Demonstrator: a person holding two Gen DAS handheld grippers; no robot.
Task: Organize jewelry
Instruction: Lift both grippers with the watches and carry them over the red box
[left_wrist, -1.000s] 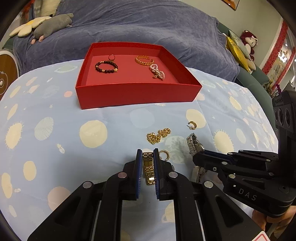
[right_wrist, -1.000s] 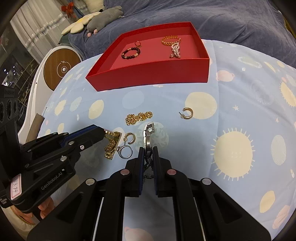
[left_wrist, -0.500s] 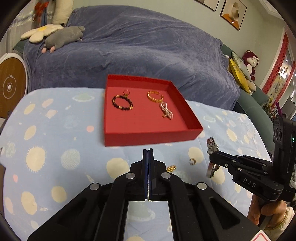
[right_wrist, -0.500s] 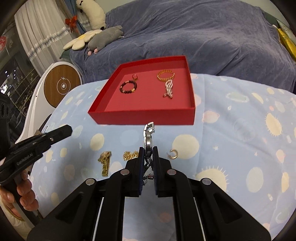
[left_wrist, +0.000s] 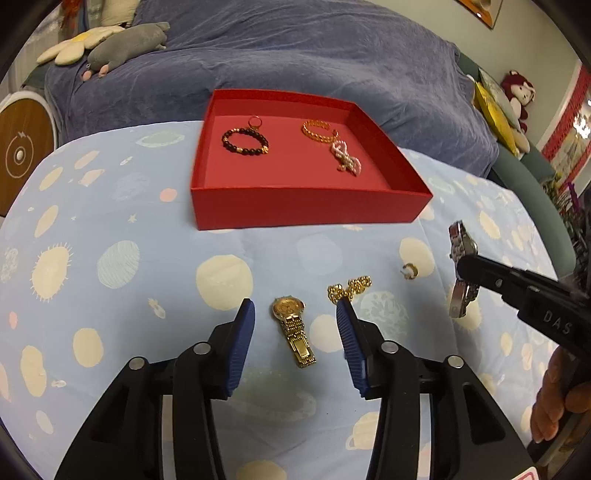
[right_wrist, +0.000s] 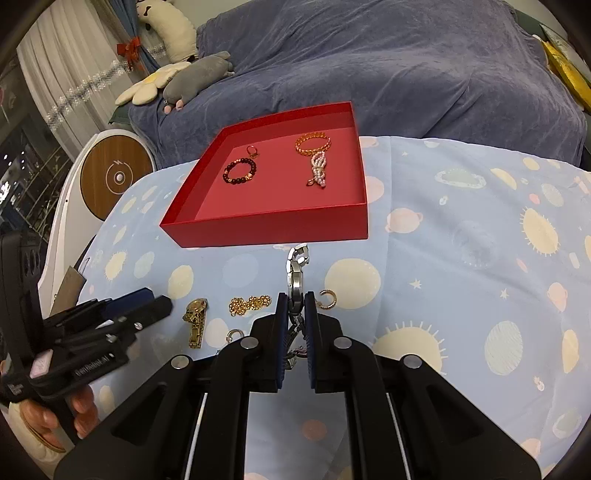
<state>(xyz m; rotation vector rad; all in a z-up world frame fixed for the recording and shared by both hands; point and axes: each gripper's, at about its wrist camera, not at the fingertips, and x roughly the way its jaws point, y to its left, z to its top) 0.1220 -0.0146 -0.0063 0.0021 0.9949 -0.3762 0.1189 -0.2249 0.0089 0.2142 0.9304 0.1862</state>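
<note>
Bare cloth (left_wrist: 110, 332) before red tray (left_wrist: 306, 206)

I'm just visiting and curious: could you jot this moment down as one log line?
left gripper: just opened, over gold watch | right gripper: shut on silver watch | red box: four pieces inside

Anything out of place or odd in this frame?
Nothing damaged. The gold watch lies on the cloth between the open left tool, while the right tool grips a silver watch in the air. The red box sits square.
</note>
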